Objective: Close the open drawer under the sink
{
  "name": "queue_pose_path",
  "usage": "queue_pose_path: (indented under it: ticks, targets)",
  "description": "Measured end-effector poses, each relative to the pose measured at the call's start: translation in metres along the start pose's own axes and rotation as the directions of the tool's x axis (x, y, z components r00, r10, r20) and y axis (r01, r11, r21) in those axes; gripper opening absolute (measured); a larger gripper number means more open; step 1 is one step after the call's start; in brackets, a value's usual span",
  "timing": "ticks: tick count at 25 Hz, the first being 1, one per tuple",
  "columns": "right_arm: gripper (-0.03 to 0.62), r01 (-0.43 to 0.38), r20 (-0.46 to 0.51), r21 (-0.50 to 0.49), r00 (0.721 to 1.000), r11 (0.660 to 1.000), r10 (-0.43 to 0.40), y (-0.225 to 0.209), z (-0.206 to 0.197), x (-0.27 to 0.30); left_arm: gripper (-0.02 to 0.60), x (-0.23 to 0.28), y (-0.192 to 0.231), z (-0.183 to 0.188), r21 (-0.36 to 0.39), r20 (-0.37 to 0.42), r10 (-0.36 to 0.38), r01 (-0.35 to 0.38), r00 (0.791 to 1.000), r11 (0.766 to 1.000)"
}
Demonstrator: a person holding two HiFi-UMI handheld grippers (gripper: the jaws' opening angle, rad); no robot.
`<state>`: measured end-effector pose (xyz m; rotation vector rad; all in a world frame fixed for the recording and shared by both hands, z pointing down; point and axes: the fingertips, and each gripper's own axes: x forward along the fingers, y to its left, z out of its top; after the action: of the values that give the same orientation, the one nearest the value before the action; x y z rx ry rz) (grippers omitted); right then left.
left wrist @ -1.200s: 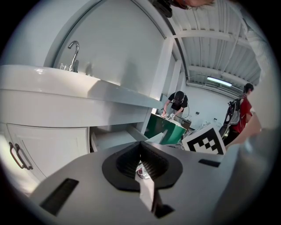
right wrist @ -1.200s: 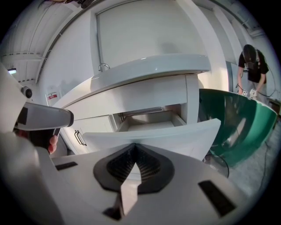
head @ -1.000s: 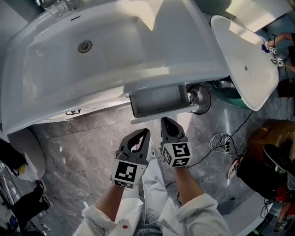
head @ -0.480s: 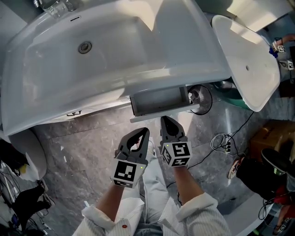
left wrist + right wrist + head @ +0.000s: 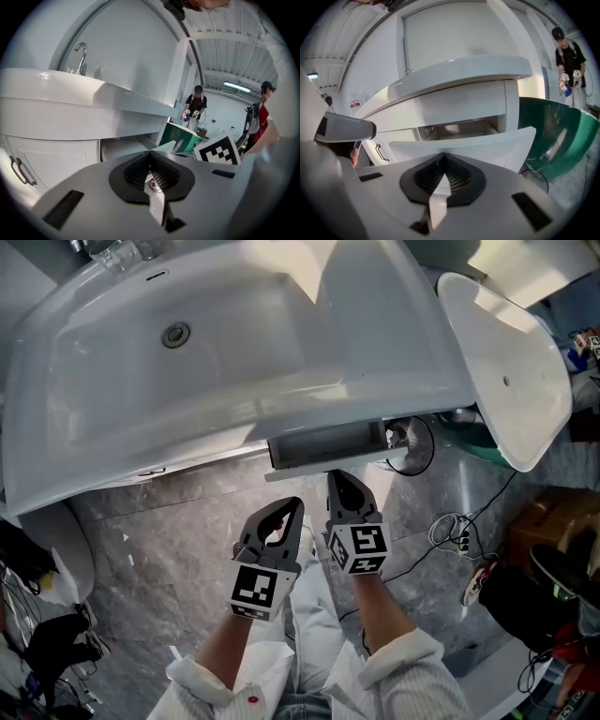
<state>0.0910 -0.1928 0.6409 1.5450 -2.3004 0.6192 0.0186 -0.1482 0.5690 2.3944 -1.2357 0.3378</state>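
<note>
Under the white sink (image 5: 281,399) a white drawer (image 5: 328,448) stands partly open, its inside grey and bare. My right gripper (image 5: 339,482) is shut, and its tips sit at the drawer front (image 5: 337,472); whether they touch I cannot tell. In the right gripper view the drawer front (image 5: 487,145) stretches just beyond my right gripper (image 5: 444,154). My left gripper (image 5: 292,507) is shut too, and it hangs beside the right one, a little further back from the drawer. The left gripper view shows the drawer (image 5: 124,149) past my left gripper (image 5: 150,152).
Left of the drawer is a cabinet door with a dark handle (image 5: 150,470). A second white basin (image 5: 506,371) and a green tub (image 5: 562,136) stand to the right. Cables (image 5: 450,531) and a cardboard box (image 5: 553,512) lie on the grey floor. Two people (image 5: 194,105) stand far off.
The drawer has slid further in under the sink, so less of its inside shows. My right gripper has followed its front forward. The left gripper has hardly moved.
</note>
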Motion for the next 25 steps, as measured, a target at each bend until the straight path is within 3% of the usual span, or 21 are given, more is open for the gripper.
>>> queue_pose_path:
  ticks: [25]
  targets:
    - [0.009,-0.011,0.003,-0.063,1.000,0.998,0.011,-0.011,0.032,0.047,0.015,0.003,0.020,0.009,-0.048,0.009,0.055,-0.054,0.998,0.997]
